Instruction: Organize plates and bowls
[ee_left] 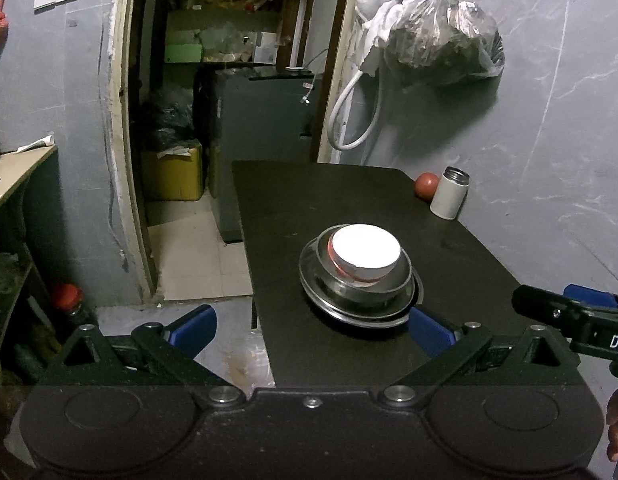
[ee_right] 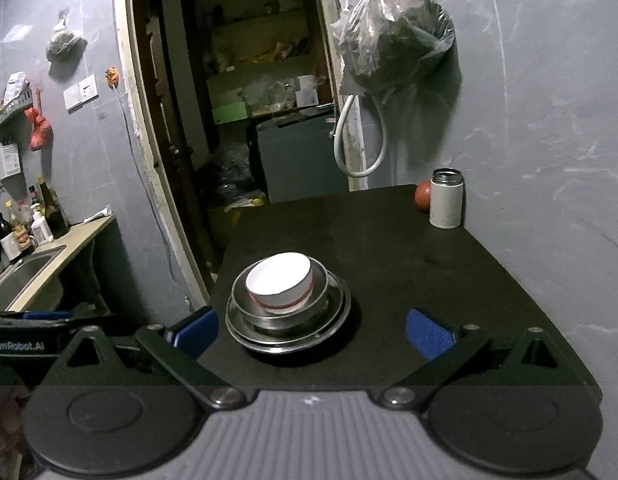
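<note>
Left wrist view: my left gripper (ee_left: 311, 328) and right gripper (ee_right: 312, 330) both gape empty, because the white bowl (ee_left: 367, 252) already nests in steel dishes (ee_left: 357, 292) mid-frame on the worktop (ee_left: 349, 196).

On my feed the table (ee_right: 409, 280) is matt black. The bowl (ee_right: 279, 284) on top of the stack is white, with a red band around its lower wall; the bowl under it (ee_right: 323, 292) and the plate (ee_right: 245, 332) are bare silvery steel. Both my left tool (ee_left: 309, 330) and right tool (ee_right: 311, 334) have black links and blue pads. At the far corner I see a white flask (ee_right: 446, 200) with a steel collar and a red round fruit (ee_right: 423, 196). The wall (ee_right: 549, 100) is grey with pale marbled veins.
</note>
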### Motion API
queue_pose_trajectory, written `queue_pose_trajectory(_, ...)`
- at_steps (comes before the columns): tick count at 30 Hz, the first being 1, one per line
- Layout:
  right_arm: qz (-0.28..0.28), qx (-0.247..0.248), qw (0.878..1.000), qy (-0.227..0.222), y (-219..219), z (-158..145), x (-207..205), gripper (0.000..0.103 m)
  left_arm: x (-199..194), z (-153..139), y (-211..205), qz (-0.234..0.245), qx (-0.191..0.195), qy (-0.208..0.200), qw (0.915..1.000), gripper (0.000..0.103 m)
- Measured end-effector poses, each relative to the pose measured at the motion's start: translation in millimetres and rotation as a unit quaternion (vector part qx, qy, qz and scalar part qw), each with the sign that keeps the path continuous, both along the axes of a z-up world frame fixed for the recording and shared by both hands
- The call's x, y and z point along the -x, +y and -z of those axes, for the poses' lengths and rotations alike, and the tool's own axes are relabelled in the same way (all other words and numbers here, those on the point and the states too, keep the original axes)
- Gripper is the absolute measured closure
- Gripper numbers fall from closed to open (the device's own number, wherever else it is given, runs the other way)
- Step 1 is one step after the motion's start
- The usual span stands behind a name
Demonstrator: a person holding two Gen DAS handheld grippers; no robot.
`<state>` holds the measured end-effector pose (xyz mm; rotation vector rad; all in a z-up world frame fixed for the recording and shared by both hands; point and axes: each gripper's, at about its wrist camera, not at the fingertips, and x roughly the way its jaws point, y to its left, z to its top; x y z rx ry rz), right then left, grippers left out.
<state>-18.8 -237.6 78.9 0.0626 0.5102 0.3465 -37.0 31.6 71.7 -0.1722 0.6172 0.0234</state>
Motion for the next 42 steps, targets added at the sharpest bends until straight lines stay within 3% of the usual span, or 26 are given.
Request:
queue_pose_trajectory(18, 0.010, 0.039, 0.999, 0.022, -5.3, 12.3, 31.1, 0.000, 27.6, 19.0, -2.4, -0.017, 0.001, -0.006, 0.9998, 0.001)
queue_pose_trajectory(42, 0.001, 0.053, 0.996, 0.065, -23.1, 34.1, 35.6, 0.000, 33.2, 43.9, -26.7, -0.004, -0.011, 0.027, 0.9996, 0.001)
